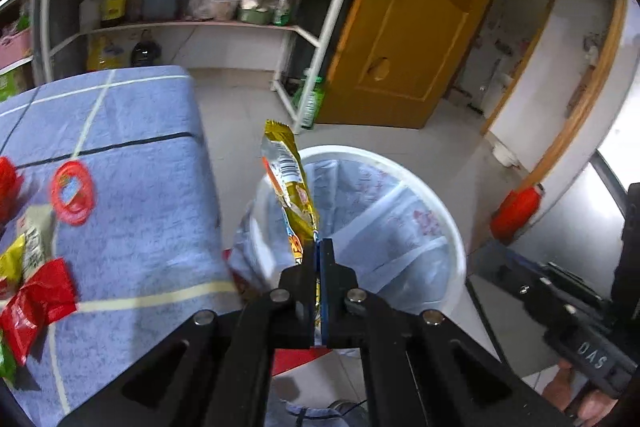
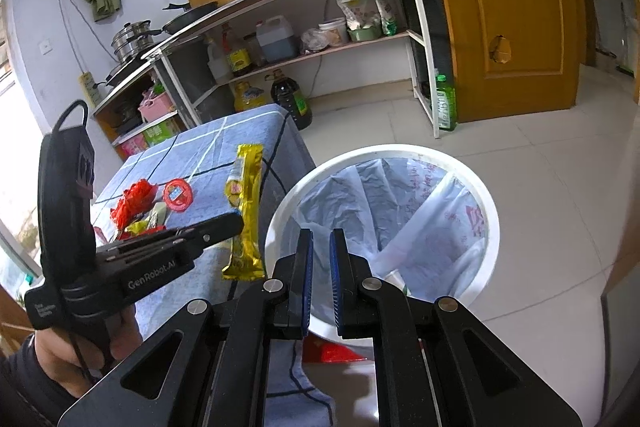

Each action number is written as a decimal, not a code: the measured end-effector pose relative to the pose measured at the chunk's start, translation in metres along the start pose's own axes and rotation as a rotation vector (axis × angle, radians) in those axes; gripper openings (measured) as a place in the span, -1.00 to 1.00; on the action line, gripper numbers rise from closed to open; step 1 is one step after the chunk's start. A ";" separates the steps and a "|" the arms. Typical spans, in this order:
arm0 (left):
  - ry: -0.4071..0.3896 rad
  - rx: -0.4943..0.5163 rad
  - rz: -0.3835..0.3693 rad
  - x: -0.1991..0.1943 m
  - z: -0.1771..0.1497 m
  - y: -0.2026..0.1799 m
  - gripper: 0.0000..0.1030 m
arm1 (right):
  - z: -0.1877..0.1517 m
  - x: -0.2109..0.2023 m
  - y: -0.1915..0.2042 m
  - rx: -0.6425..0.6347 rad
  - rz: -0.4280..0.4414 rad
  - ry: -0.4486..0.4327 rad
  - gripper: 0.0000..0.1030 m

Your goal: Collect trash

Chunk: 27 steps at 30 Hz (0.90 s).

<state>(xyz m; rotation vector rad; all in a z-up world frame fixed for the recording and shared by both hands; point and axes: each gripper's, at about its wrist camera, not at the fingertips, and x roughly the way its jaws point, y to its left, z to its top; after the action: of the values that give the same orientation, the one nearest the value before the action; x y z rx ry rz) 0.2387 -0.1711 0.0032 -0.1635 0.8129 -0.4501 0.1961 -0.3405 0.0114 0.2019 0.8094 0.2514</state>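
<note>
Above lined bin (image 1: 400,227), left claw (image 1: 319,247) clamping gold wrapper (image 1: 290,183).

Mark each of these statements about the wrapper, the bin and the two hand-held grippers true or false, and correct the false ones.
1. The left hand-held gripper is shut on a yellow snack wrapper. True.
2. The wrapper already lies inside the white bin. False: it is held up in the air beside the bin's rim.
3. The right hand-held gripper holds a red wrapper. False: nothing is between its pads.
4. The bin is lined with a plastic bag. True.
5. More wrappers lie on the blue checked cloth. True.
</note>
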 end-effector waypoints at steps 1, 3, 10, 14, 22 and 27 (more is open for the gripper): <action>0.007 0.007 -0.016 0.003 0.000 -0.002 -0.98 | -0.001 -0.001 -0.001 0.001 -0.003 -0.002 -0.83; 0.031 0.024 -0.048 0.012 0.002 -0.008 -0.97 | -0.002 -0.003 -0.003 0.005 -0.007 -0.006 -0.83; 0.045 0.047 -0.060 0.023 0.000 -0.015 -0.93 | -0.003 -0.012 -0.014 0.039 -0.021 -0.039 -0.69; 0.037 0.048 -0.067 0.019 -0.001 -0.015 -0.88 | -0.002 -0.015 -0.016 0.042 -0.027 -0.055 -0.56; 0.023 0.043 -0.082 0.013 0.000 -0.014 -0.63 | -0.001 -0.016 -0.013 0.027 -0.024 -0.072 -0.43; 0.004 0.043 -0.068 0.002 -0.003 -0.009 -0.63 | -0.001 -0.015 -0.008 0.015 -0.012 -0.076 -0.42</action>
<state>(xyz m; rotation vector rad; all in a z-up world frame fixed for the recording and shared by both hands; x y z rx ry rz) 0.2343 -0.1797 0.0025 -0.1507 0.8028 -0.5315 0.1870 -0.3525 0.0190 0.2193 0.7373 0.2253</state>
